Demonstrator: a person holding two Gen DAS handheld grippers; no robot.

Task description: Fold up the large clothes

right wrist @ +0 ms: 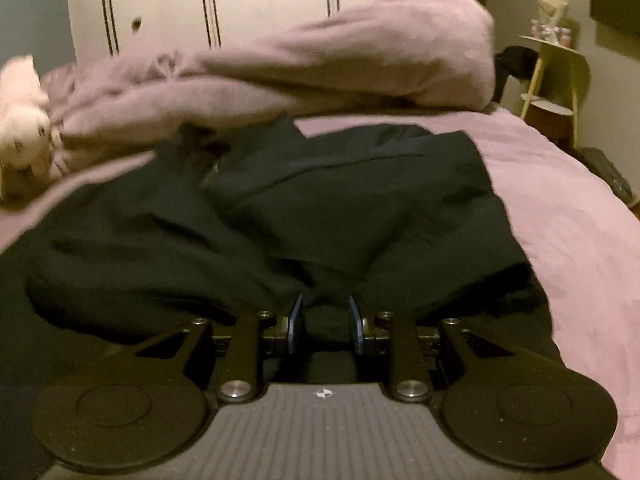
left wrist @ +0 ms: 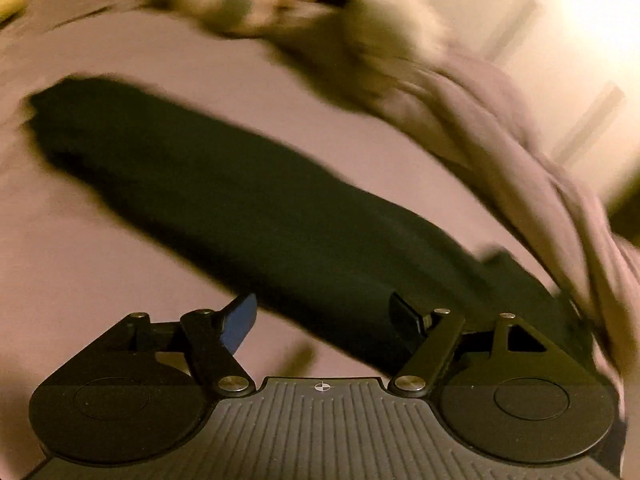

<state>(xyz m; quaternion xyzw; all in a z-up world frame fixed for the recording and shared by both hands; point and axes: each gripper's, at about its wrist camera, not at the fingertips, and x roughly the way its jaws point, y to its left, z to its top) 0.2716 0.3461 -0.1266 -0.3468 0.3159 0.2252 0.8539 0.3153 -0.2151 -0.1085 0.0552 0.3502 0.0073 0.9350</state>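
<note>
**Asker:** What is your left wrist camera showing?

**Me:** My left gripper (left wrist: 324, 316) is hanging with its jaws spread wide and nothing between them. The picture is smeared, so fine detail is lost. A long dark garment (left wrist: 224, 184) is lying flat on the pink bedsheet (left wrist: 100, 264), running from just beyond my right-hand finger away up and to the left of my fingertips. Its near end is passing under that finger; I cannot tell whether they are touching. Far beyond the fingers, a bunched pink duvet (left wrist: 500, 120) is trailing off to the right.

**Asker:** And the right wrist camera?

**Me:** My right gripper (right wrist: 326, 322) is standing with narrow jaws, pinching a fold of the same dark garment (right wrist: 320, 208) between its blue pads (right wrist: 295, 322). The cloth is bunching up right at my fingertips and spreading out ahead of them. Further ahead the duvet (right wrist: 320, 64) is heaped, with a white soft toy (right wrist: 24, 128) far to the left of my fingers and a yellow chair (right wrist: 560, 76) far to the right.

**Asker:** Which step are you on?

**Me:** I judge I am partway through a fold: one hand is gripping an edge while the other is free. Next, my left fingers are needing to find a matching edge or corner, close on it, and carry it over evenly with the right so the layers are lining up.
</note>
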